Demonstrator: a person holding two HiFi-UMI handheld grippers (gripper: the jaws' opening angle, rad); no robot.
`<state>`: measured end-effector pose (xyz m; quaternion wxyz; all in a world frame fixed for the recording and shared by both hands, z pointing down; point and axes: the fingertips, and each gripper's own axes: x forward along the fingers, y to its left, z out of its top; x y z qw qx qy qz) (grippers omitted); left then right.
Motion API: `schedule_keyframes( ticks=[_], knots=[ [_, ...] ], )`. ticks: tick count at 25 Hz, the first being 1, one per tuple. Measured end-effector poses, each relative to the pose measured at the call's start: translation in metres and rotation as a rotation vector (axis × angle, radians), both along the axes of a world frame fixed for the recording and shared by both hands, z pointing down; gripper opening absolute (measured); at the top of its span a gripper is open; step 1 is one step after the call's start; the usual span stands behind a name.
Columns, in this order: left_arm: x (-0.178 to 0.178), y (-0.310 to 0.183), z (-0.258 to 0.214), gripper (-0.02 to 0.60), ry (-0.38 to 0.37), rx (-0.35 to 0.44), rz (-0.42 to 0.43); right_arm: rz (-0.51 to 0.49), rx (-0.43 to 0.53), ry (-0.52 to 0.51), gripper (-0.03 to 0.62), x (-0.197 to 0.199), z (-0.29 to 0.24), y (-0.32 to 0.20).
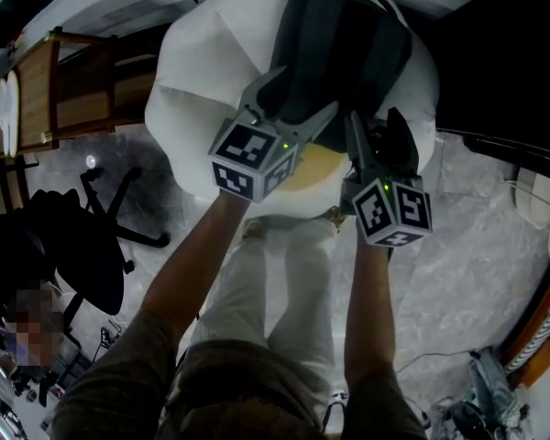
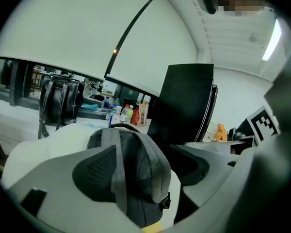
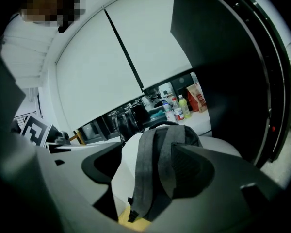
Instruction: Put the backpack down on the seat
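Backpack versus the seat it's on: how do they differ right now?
The backpack is dark grey; the seat is white. The backpack is the smaller and lies on top; the seat spreads wide beneath it. The backpack has straps; the seat is plain. Both look soft and rounded.

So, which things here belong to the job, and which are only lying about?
Job: backpack; white seat; left tool, open; right tool, open.
Lying about: black office chair; bottles; black bag.
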<state>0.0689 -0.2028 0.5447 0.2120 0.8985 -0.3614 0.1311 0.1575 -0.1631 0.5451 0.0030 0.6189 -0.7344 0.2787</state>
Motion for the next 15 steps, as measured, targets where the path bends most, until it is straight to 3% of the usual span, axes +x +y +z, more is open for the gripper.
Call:
schedule_keyframes(
  ticks=[4,7,9,10,15],
  knots=[
    [-0.002,0.018,-0.025,0.223,-0.016,-0.009,0.043,-0.032,-0.005,-0.023,0.239,-0.012,-0.021,0.013],
    [-0.003,0.029,-0.048,0.120,0.017,-0.009,0.045,-0.033,0.002,-0.040,0.142,-0.020,-0.042,0.022],
    [-0.004,0.037,-0.060,0.008,0.051,-0.033,0.042,-0.021,0.003,-0.060,0.060,-0.024,-0.057,0.027],
    [-0.004,0.043,-0.067,0.000,0.062,-0.047,0.043,-0.012,0.000,-0.064,0.004,-0.025,-0.063,0.031],
    [-0.011,0.067,-0.109,0.000,0.065,-0.087,0.029,0.011,-0.043,-0.077,0.002,-0.037,-0.099,0.054]
  ],
)
